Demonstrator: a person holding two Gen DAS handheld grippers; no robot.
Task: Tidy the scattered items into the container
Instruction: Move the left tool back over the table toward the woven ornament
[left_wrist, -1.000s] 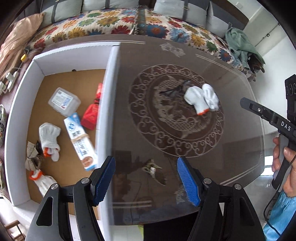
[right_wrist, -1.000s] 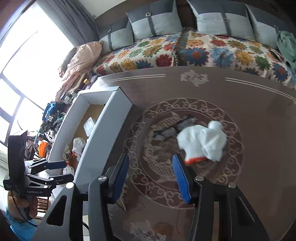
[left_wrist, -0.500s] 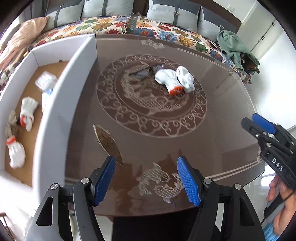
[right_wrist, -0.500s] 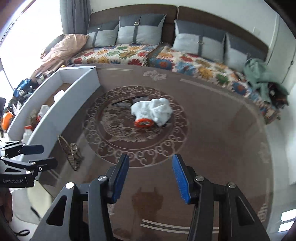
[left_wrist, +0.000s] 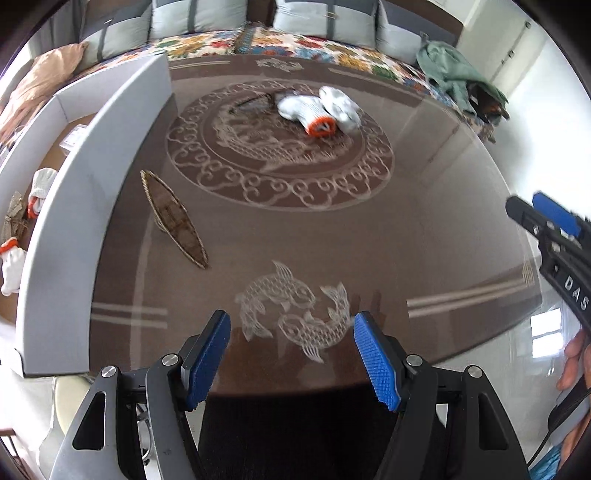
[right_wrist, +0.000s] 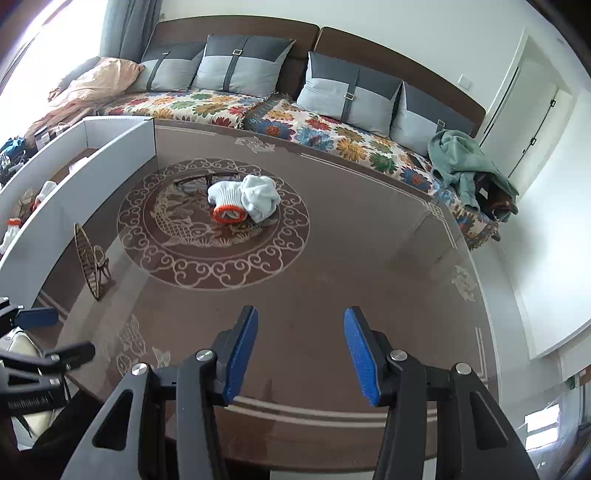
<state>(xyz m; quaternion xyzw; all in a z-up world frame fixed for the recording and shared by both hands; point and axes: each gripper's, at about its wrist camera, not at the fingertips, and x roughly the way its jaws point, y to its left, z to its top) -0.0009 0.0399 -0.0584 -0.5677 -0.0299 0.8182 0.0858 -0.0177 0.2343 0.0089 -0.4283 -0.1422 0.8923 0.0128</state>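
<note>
A white cardboard box (left_wrist: 92, 162) stands at the table's left edge, also in the right wrist view (right_wrist: 74, 199), with white gloves (left_wrist: 40, 184) and other items inside. Two white gloves with orange cuffs (left_wrist: 319, 109) lie on the round pattern, also in the right wrist view (right_wrist: 242, 201), next to dark glasses (left_wrist: 255, 103). A small woven wooden boat (left_wrist: 173, 218) lies beside the box wall and shows in the right wrist view (right_wrist: 90, 258). My left gripper (left_wrist: 291, 354) is open and empty above the near table edge. My right gripper (right_wrist: 301, 350) is open and empty, well back from the gloves.
The brown patterned glass table (right_wrist: 332, 258) has a sofa with floral covers and grey cushions (right_wrist: 258, 74) behind it. A green cloth (right_wrist: 465, 162) lies at the sofa's right end. White wall and floor are to the right.
Both grippers have pulled back and up from the table centre toward its near edge. The gloves and box now look farther away. The wooden boat lies by the box.
</note>
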